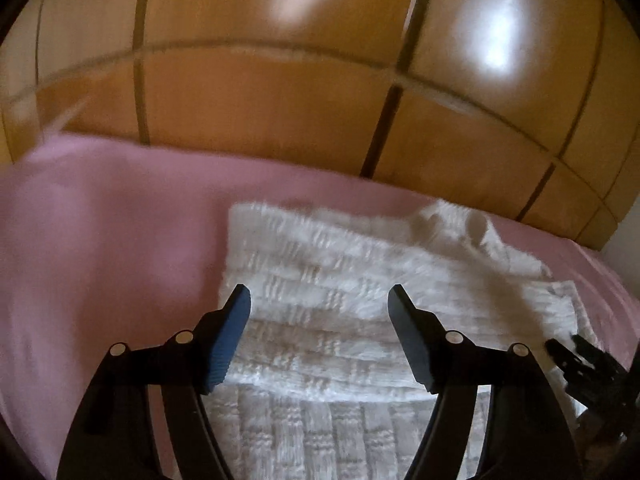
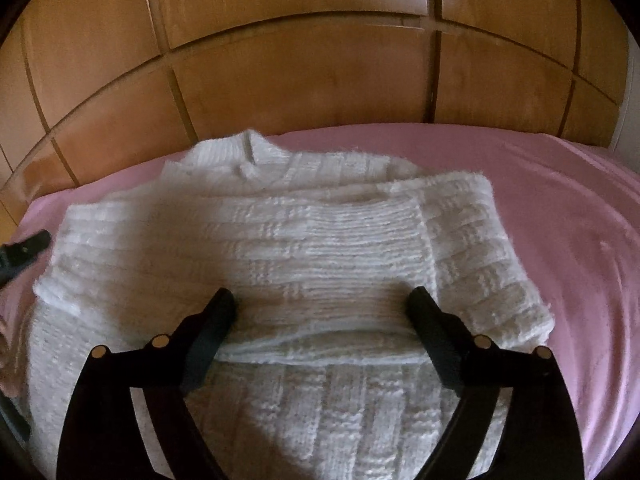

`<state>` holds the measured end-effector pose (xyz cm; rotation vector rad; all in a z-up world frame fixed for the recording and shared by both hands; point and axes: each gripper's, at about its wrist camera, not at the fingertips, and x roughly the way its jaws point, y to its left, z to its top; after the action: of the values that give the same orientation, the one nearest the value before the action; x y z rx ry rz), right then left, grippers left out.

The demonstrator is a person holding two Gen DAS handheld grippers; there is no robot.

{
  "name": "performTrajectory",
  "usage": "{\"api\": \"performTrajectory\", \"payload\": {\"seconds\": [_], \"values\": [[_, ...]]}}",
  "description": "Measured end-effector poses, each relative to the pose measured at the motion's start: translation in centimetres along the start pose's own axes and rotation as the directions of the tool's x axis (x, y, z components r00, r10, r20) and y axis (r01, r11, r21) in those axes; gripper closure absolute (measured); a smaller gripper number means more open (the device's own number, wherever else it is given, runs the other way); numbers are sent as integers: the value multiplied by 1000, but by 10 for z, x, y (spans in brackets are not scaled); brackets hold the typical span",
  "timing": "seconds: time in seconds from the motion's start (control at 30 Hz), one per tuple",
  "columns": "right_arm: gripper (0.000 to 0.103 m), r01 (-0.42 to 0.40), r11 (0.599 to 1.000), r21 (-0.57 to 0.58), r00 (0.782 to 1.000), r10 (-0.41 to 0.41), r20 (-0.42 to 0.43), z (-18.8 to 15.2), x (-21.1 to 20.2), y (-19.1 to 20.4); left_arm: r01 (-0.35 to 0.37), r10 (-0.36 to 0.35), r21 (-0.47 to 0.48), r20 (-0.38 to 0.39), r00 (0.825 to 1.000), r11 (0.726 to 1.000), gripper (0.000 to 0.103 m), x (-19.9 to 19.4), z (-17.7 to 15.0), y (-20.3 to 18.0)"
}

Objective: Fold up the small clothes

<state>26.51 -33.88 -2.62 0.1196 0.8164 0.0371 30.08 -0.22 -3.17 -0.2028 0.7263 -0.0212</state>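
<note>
Both wrist views overlook sweater [image 1: 340, 300]

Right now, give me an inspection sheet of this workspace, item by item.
Surface: pink sheet, smooth, with faint creases at the right.
Job's things: white knit sweater lying flat on the sheet, collar at the far edge; both sleeves folded across the body, lower body not yet folded.
Clutter: nothing seen.
Grippers: left gripper over the sweater's left part, jaws open, nothing between them; right gripper over the folded sleeves, jaws open and empty. Each shows at the edge of the other's view.
Cables: nothing seen.
Surroundings: wooden panelled wardrobe doors close behind the sheet, with glare patches in the left wrist view.
</note>
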Motion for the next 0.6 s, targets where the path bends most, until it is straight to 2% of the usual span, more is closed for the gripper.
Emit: {"api": "performTrajectory", "payload": {"seconds": [0.07,0.13,0.23,0.6], "values": [[14,0,1000,-2,1000,0,0,0,0,-1,5,-6,23,30,1000,1000,32,-10,4,-3],[14,4,1000,-5,1000,-4,0,0,1,0,8,-10,42,47,999,999,27,-17,6,-8],[14,9,1000,-9,1000,-9,0,0,1,1,6,-11,68,69,998,998,27,-19,11,-14],[13,10,1000,-12,1000,-10,0,0,2,1,-13,8,113,45,999,993,27,-1,12,-17]]}}
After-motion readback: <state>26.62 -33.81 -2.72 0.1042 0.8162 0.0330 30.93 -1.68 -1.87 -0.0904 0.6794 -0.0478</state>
